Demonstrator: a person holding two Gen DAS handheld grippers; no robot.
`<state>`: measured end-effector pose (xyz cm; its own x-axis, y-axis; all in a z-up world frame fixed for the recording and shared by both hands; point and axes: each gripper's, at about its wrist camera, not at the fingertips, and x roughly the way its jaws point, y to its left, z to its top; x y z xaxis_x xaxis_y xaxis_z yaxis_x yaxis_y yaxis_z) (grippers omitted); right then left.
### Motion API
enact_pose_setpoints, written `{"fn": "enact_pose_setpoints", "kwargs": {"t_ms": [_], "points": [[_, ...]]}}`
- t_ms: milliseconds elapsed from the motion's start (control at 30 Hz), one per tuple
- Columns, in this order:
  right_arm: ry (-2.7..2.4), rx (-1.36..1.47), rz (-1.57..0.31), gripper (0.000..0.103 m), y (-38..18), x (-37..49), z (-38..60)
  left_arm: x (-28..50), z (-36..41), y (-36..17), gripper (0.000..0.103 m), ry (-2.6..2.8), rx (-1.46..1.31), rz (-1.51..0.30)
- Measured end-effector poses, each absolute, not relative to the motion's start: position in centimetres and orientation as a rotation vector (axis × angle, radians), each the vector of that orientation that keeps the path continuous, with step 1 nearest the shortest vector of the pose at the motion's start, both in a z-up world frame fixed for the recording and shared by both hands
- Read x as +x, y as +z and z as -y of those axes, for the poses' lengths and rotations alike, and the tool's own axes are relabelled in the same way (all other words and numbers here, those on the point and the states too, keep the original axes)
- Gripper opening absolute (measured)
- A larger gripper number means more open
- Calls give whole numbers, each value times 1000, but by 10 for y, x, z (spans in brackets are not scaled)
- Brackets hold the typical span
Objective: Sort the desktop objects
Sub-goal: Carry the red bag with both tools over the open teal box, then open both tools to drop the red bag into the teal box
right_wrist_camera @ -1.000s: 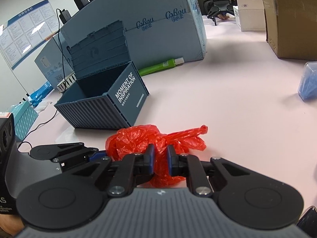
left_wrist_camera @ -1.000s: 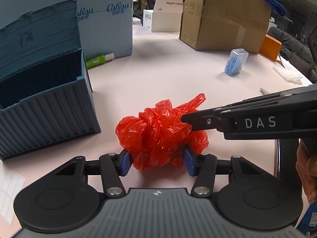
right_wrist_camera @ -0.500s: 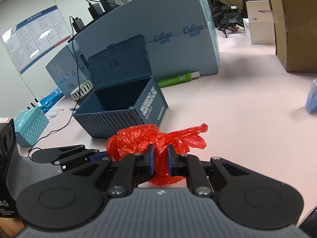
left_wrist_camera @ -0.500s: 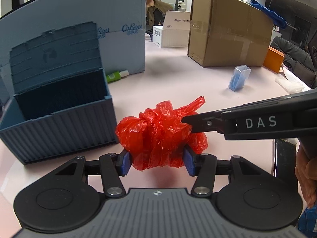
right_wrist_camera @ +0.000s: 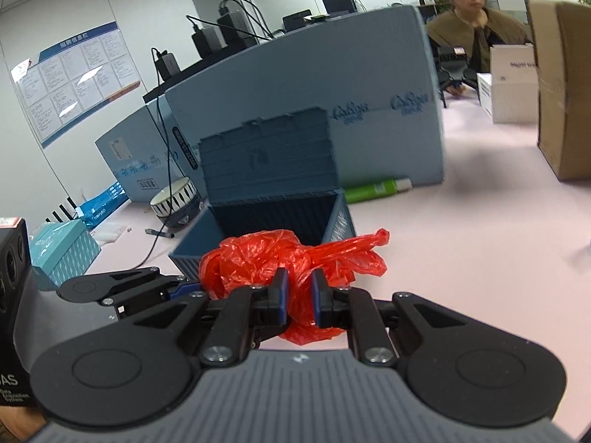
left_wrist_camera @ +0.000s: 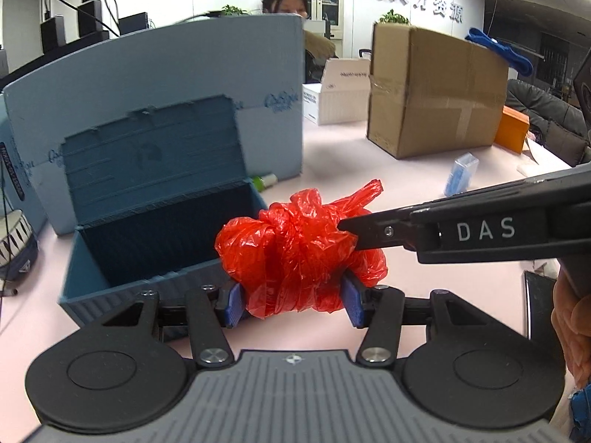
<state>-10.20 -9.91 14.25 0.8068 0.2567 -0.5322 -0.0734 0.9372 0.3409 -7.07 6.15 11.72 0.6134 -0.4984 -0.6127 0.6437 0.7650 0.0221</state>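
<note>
A crumpled red plastic bag (left_wrist_camera: 299, 251) is held in the air by both grippers. My left gripper (left_wrist_camera: 293, 301) is shut on its lower part, blue pads on either side. My right gripper (right_wrist_camera: 298, 297) is shut on a fold of the bag (right_wrist_camera: 291, 258); it enters the left wrist view from the right (left_wrist_camera: 369, 234). The open dark blue container-style box (left_wrist_camera: 159, 229) with its lid up stands just beyond and left of the bag; it also shows in the right wrist view (right_wrist_camera: 273, 203).
A light blue foam board (left_wrist_camera: 166, 85) stands behind the box. A green tube (right_wrist_camera: 373, 188) lies at its foot. A cardboard box (left_wrist_camera: 432, 92), white box (left_wrist_camera: 332, 96), small blue case (left_wrist_camera: 460, 177), patterned bowl (right_wrist_camera: 175, 199) and teal box (right_wrist_camera: 62, 251) sit around the pink table.
Both grippers have lifted the red bag off the table and carried it left toward the open blue box, which now sits directly behind the bag. Grips are unchanged.
</note>
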Motion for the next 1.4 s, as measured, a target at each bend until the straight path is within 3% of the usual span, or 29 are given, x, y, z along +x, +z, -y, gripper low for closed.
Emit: {"fn": "enact_pose_setpoints", "kwargs": {"t_ms": [400,767,833,900,933,1133,1200,1267,1333,1400], "points": [[190,314,-530,17,156,-50,54,-19,-106,140,48,-605,256,-548],[167,366,-553,17,140,-19,34,17,-121,118,51,-567,286,-591],[161,377,-553,17,137,-16,35,23,-121,112,58,-555,305,-616],[145,386,-550,17,136,-15,36,27,-121,105,84,-532,331,-635],[138,390,-551,17,135,-15,37,27,-122,102,91,-513,346,-635],[105,443,-558,19,129,-18,46,26,-121,99,99,-472,378,-618],[97,441,-558,24,130,-19,46,24,-121,99,99,-465,380,-612],[93,441,-537,57,132,-23,46,21,-122,101,99,-464,370,-611],[93,447,-506,79,134,-27,47,21,-122,103,100,-463,353,-610],[93,437,-481,85,136,-31,47,20,-123,105,100,-458,339,-611]]}}
